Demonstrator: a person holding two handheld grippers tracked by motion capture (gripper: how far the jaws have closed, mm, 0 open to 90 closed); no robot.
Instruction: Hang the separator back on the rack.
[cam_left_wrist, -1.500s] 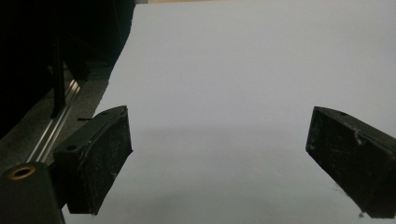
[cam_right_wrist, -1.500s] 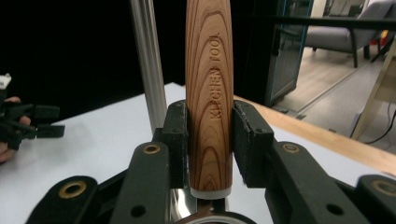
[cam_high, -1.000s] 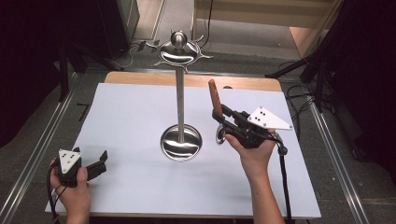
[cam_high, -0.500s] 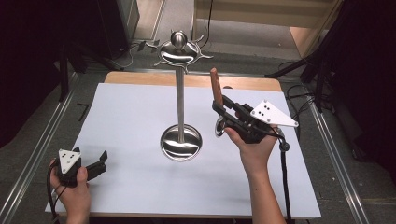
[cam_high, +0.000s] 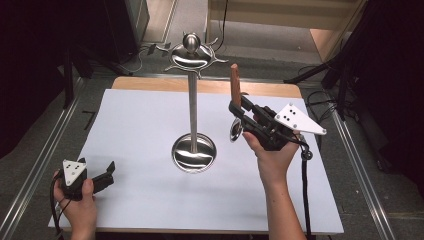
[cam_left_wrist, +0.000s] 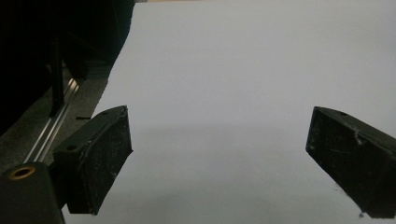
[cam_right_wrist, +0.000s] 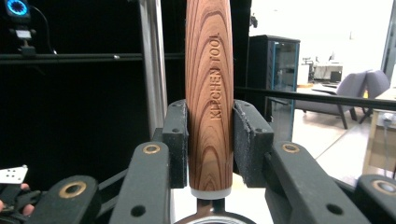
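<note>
Left of the stand, near the table's (cam_high: 150, 115) near-left corner, the left gripper (cam_high: 102, 176) rests low over the white sheet with its jaws spread wide and nothing between them; the left gripper view (cam_left_wrist: 219, 154) confirms bare sheet in the gap. The utensil stand (cam_high: 192, 100), a polished metal post on a round dished base with a ring of hooks at its top, occupies the sheet's centre. Right of the stand, the right gripper (cam_high: 239, 109) is raised off the table and closed on a wooden-handled kitchen utensil (cam_high: 234, 82), handle end pointing up, metal working end (cam_high: 233, 131) hanging below the jaws. In the right gripper view the handle (cam_right_wrist: 208, 93), stamped "KITCHEN TOOL", stands upright between the two pads, clamped just above its pale collar, the stand's post just behind it. Probable hazards: the smooth tapered wood may slide down through the pads, and the swinging metal end may strike the post, tipping the stand.
</note>
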